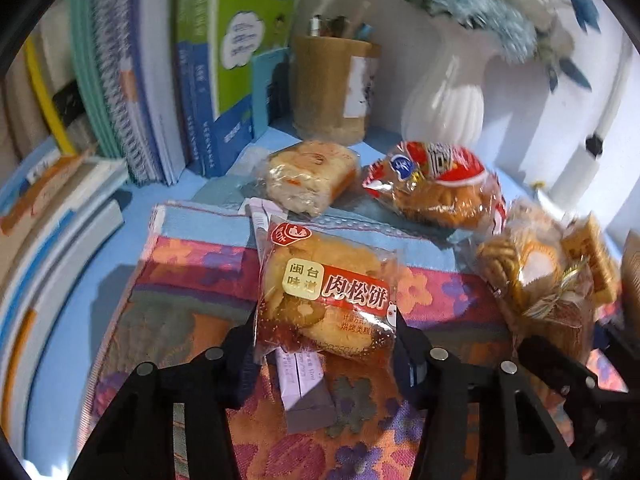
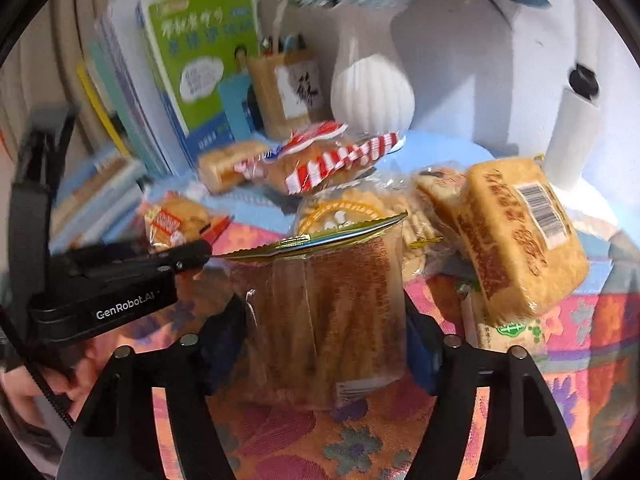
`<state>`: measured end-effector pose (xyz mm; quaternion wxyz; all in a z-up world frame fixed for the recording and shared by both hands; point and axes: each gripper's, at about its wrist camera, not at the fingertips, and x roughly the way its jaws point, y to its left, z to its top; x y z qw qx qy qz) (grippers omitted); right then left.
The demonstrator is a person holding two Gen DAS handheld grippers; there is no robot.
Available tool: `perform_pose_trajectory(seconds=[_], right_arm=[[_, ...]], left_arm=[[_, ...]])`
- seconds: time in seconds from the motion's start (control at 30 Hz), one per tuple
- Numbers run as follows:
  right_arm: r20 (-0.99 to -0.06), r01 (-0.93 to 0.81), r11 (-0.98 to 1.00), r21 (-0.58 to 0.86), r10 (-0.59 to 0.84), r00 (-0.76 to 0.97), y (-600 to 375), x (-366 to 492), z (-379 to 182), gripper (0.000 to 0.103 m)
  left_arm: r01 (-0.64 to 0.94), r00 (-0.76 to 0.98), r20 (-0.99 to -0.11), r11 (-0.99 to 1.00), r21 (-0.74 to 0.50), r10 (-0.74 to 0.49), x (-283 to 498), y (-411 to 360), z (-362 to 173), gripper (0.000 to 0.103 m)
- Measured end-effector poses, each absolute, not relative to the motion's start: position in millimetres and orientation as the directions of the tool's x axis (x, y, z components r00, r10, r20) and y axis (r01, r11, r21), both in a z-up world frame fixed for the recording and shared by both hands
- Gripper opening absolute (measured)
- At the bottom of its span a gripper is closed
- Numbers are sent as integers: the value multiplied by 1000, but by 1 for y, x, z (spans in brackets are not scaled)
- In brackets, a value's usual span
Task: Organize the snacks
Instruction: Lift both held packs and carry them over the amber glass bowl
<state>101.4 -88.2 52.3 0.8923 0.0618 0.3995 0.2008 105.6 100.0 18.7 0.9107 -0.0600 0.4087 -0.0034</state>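
Two grippers are each loaded at this moment: the left gripper is clamped on a red-labelled pork floss cake packet, pinching it at its sides so the label faces the camera, and the right gripper is clenched on a clear bag of brown biscuit sticks, held upright by its lower half with the gold crimped seal on top. Holding each packet by its edges looks meant to keep the contents from being crushed while they are carried. Beneath the left packet a pale lilac sachet lies on the flowered cloth that covers the blue surface. Farther out sit the loose snacks: a square bun and a red-and-white wrapped pastry near the back, and a round cookie pack to the right. In the right view a tan block cake with a barcode leans just right of the held bag. Behind stand books, a wooden pen holder and a white vase.
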Motion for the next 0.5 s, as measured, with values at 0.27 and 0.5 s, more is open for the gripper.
perform_pose_trajectory(seconds=[0.27,0.5], right_arm=[[-615,-287,881,377,470,633,-105,96,59,61],[-547,-341,854,393,515,660,-105,83,68,60]], left_arm=[[-86,716,-698,988,-126,-27,95,108,27,47],[-62,789,-612,984,-168,-54,83,111,42,46]])
